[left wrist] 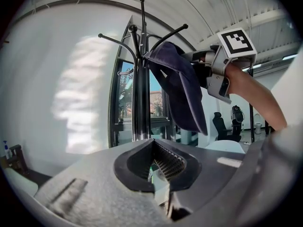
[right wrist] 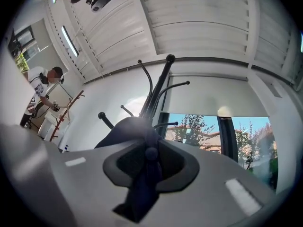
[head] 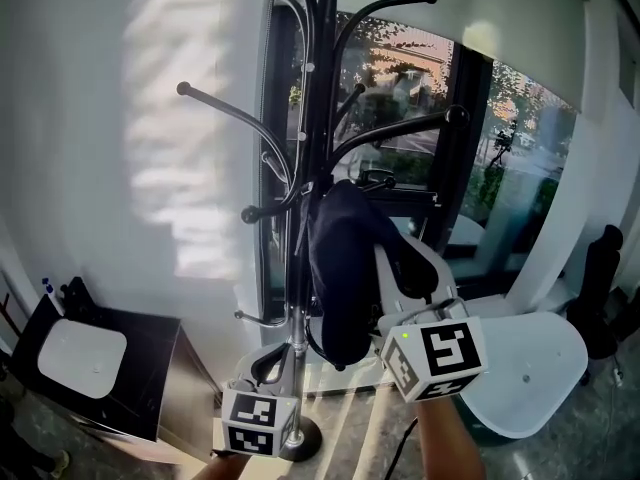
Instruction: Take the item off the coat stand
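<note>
Cap [head: 345, 268] on coat stand [head: 322, 68] pinched by raised right tool [right wrist: 147, 148]; left tool [left wrist: 155, 150] low, clenched empty.

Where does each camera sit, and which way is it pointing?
Left gripper view: on the left gripper, looking up past its shut jaws; the right gripper and forearm show.
Right gripper view: on the right gripper, looking up; its jaws clamp the cap.
Head view: on the person's head, facing the coat stand; both grippers show below.
Shared: all show coat stand and cap.
</note>
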`<state>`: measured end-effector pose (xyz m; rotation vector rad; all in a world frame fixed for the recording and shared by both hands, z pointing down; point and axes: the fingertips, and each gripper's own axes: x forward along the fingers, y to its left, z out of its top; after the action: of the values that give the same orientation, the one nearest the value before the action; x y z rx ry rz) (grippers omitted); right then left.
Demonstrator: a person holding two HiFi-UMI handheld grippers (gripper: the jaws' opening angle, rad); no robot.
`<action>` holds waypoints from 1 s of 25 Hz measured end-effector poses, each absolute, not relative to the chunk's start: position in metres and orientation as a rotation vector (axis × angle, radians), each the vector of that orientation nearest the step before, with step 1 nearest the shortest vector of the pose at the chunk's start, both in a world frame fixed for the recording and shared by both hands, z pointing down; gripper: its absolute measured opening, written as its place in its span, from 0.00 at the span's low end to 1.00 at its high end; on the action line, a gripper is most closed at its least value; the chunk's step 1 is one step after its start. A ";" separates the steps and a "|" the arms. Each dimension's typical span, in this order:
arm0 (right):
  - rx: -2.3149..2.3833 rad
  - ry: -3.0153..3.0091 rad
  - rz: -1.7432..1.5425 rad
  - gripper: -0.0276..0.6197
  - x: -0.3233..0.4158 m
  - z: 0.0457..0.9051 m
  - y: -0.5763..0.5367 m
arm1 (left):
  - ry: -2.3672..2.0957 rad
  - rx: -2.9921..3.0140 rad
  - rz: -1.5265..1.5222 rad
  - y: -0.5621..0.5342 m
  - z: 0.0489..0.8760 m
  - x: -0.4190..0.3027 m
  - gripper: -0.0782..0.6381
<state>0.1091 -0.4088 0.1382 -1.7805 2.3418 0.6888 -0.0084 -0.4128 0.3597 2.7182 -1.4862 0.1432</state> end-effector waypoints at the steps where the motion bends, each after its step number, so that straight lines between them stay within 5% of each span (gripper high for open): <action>1: -1.782 2.331 0.701 0.15 0.110 0.133 -0.406 | -1.488 2.722 0.147 -0.411 0.359 -0.008 0.11; 25: -1.758 2.084 0.876 0.15 0.143 0.040 -0.342 | -1.529 2.714 0.137 -0.381 0.351 -0.009 0.11</action>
<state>0.1433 -0.3420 0.0401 -1.7582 2.0837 0.8761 -0.0091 -0.3814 0.3511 2.7138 -1.5287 0.1369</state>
